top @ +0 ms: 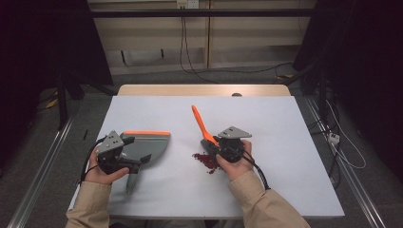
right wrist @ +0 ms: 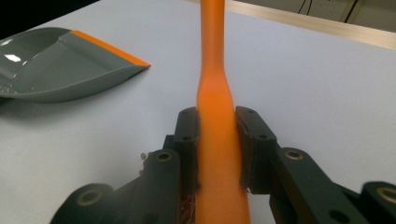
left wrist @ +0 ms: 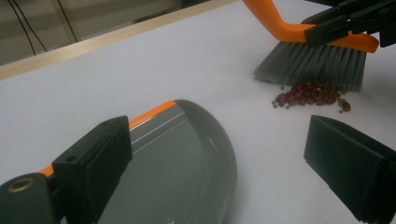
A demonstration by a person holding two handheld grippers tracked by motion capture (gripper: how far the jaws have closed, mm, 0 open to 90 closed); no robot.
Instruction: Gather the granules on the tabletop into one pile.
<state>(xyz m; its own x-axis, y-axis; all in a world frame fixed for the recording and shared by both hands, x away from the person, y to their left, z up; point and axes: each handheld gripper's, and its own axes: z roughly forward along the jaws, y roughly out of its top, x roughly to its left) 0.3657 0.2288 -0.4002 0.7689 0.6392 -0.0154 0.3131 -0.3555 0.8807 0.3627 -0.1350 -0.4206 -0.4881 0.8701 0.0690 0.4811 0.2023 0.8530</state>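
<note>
We are describing the set-up from left to right.

At the left, we are resting the left tool [left wrist: 219, 170] over the rear of the grey dustpan [top: 149, 145]. Its jaws are standing wide apart and released. One jaw is sitting at the pan's orange-edged wall and the other is standing clear of the curved rim, so nothing is being clamped. The dustpan is lying flat on the white bench [top: 285, 142] with its open lip facing the debris. We judge this placement to be deliberate: a lip lying flush with the surface is the condition for receiving swept material.

In the middle, a small pile of red beans [top: 205, 160] is lying on the bench, apart from the pan and just beside the bristles [left wrist: 310, 65].

At the right, we are clenching the right tool [right wrist: 217, 140] on the orange handle of the brush [top: 202, 124], low down near the head. Gripping this low is giving firm control of the bristles. The brush is standing on the far side of the pile from the pan, so we judge that a stroke towards the pan will be driving the beans to the lip.
</note>
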